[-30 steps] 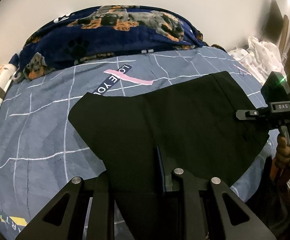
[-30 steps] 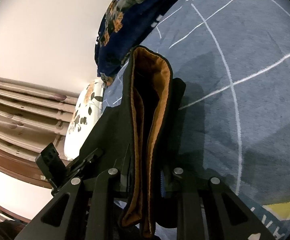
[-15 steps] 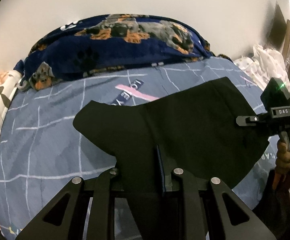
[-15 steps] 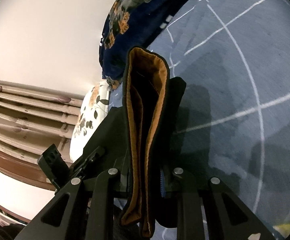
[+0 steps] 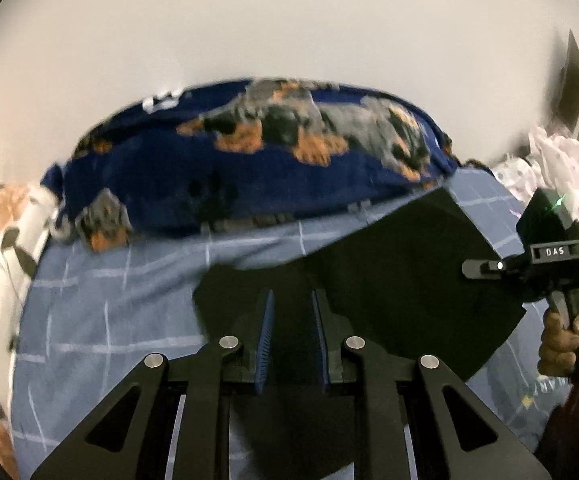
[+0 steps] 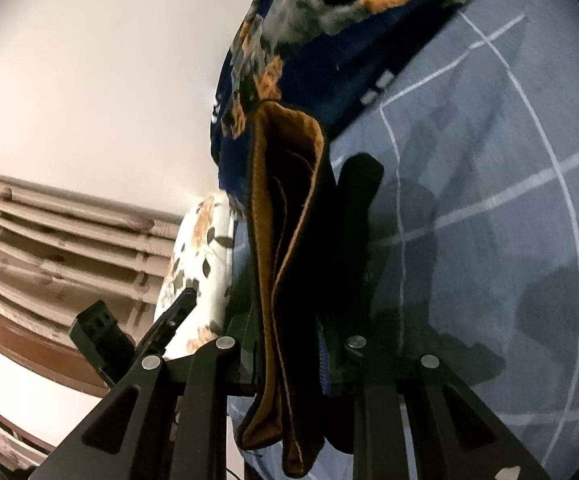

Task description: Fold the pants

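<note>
Both grippers clamp black pants [image 5: 389, 280], raised just over the blue bedsheet [image 5: 109, 320]: left gripper [image 5: 291, 336] pinches one edge, right gripper [image 6: 289, 344] grips the orange-lined end, likely to fold cloth flat, unwrinkled.

Dim warm indoor light, heavy fisheye bending at edges, motion blur on blanket [image 5: 249, 168], black cloth [image 5: 389, 288] perhaps underexposed
</note>
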`<state>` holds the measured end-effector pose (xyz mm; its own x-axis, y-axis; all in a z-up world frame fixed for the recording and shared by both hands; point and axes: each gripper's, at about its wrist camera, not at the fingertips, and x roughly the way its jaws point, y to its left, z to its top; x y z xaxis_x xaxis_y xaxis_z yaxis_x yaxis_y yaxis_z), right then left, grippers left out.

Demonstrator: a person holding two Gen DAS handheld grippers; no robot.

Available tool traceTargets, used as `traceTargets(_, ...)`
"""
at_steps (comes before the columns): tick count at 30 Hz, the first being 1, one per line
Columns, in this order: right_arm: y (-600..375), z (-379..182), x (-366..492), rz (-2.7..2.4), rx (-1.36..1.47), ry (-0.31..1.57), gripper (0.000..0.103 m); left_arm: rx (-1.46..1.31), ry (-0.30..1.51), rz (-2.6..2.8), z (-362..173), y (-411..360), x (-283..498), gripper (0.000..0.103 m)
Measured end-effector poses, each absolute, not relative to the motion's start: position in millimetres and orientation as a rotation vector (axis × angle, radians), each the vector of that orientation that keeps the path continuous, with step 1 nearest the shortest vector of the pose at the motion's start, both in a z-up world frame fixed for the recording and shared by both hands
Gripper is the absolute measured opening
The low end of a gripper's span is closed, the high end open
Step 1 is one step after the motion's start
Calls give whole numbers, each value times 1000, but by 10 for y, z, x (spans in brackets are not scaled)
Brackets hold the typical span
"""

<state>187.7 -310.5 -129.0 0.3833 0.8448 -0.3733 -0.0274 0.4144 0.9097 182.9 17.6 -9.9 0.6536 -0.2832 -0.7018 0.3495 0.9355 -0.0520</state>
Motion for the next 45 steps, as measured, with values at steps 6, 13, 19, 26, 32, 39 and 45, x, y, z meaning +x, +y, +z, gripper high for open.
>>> traceTargets(6, -3082, -1405, 2224, 631, 955, 1065, 20, 27, 837, -314, -241, 303, 2212, 20)
traceTargets(13, -3211, -1531, 2171, 650, 977, 1061, 19, -70, 1056, -275, -818, 724, 2281, 20)
traceTargets(19, -3268, -1622, 2158, 653, 1008, 1062, 19, -283, 1194, -333, -1155, 1065, 2227, 33)
traceTargets(26, -3298, -1717, 2159, 647, 1059, 1065, 19, -407, 1257, -538, -1364, 978, 2316, 82)
traceTargets(32, -3289, -1741, 2159, 652, 1082, 1057, 19, -443, 1203, -507, -1418, 923, 2460, 24)
traceTargets(39, -3278, -1773, 2148, 661, 1114, 999, 19, -427, 1097, -487, -1242, 842, 2490, 13)
traceTargets(45, -3179, -1673, 2208, 686, 1095, 925, 19, -358, 981, -504, -808, 816, 2618, 8)
